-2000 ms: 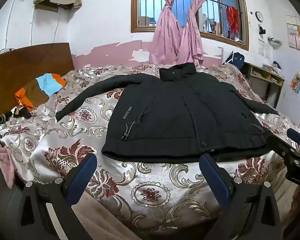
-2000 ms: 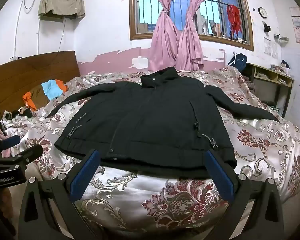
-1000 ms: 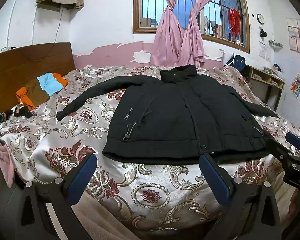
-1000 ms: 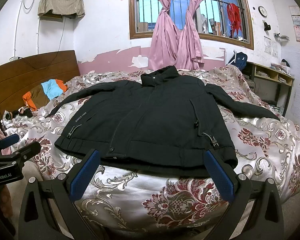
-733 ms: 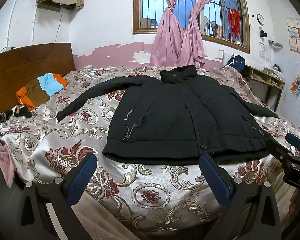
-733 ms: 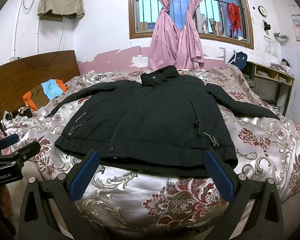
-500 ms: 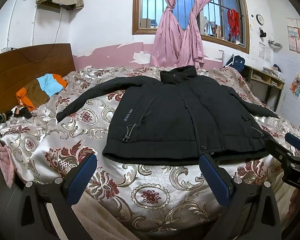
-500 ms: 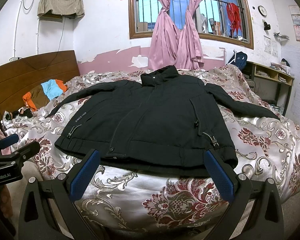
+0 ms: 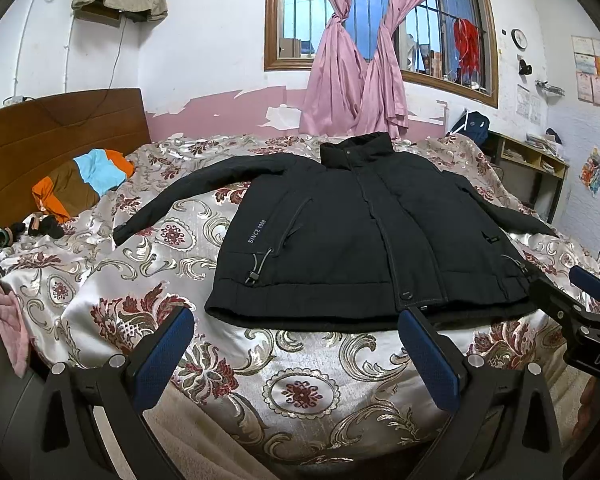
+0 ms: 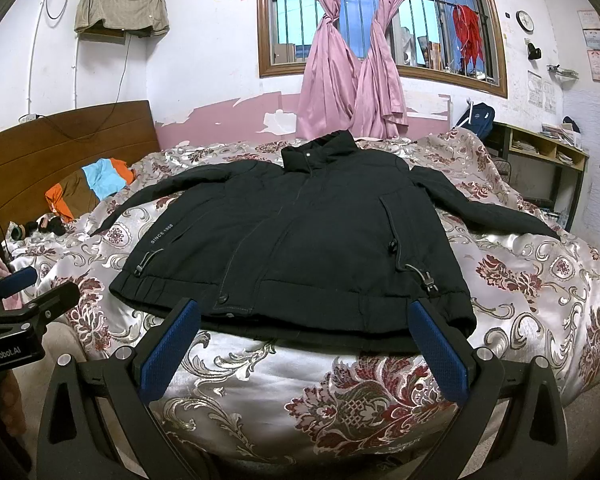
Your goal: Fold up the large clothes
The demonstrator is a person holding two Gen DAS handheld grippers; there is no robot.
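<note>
A large black jacket (image 9: 356, 240) lies flat and face up on the bed, collar toward the window and both sleeves spread out; it also shows in the right wrist view (image 10: 300, 248). My left gripper (image 9: 296, 354) is open and empty, held just short of the jacket's hem at its left half. My right gripper (image 10: 304, 346) is open and empty, just short of the hem at its right half. Each gripper shows at the edge of the other's view, the right one (image 9: 580, 304) and the left one (image 10: 24, 292).
The bed has a shiny floral bedspread (image 9: 300, 384) and a wooden headboard (image 9: 60, 128) at the left. Orange, brown and blue clothes (image 9: 80, 180) lie near the headboard. A pink cloth (image 9: 4, 320) hangs at the left edge. A shelf (image 9: 532, 168) stands at the right.
Almost nothing has changed. Both grippers stay open at the jacket's hem, with only a slight drift of the views.
</note>
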